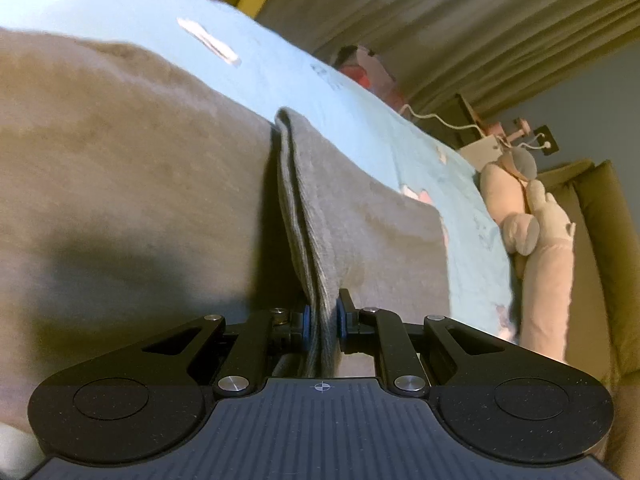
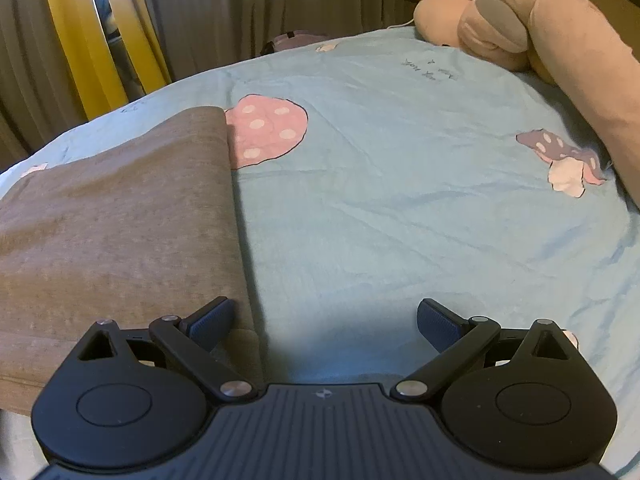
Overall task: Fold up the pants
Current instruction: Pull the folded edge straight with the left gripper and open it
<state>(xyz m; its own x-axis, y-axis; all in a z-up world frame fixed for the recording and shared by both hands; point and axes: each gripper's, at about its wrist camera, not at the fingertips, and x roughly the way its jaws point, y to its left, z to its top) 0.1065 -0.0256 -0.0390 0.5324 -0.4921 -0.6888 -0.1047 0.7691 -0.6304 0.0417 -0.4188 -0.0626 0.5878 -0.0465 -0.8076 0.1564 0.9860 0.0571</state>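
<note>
Grey pants (image 1: 120, 168) lie spread on a light blue bed sheet (image 1: 280, 68). My left gripper (image 1: 322, 316) is shut on a doubled edge of the pants, and the pinched cloth rises as a ridge between the blue pads, lifted off the layer beneath. In the right wrist view the pants (image 2: 112, 216) lie flat at the left, their straight edge running toward me. My right gripper (image 2: 324, 320) stands open just above the sheet (image 2: 400, 200); its left finger (image 2: 212, 318) hovers over the pants' edge with nothing between the pads.
A pink plush toy (image 2: 540, 28) lies along the bed's far right side, also seen as the plush toy (image 1: 536, 232) in the left view. Mushroom prints (image 2: 264, 132) mark the sheet. Curtains (image 2: 224, 4) hang behind, and a cable and socket (image 1: 540, 142) sit by the wall.
</note>
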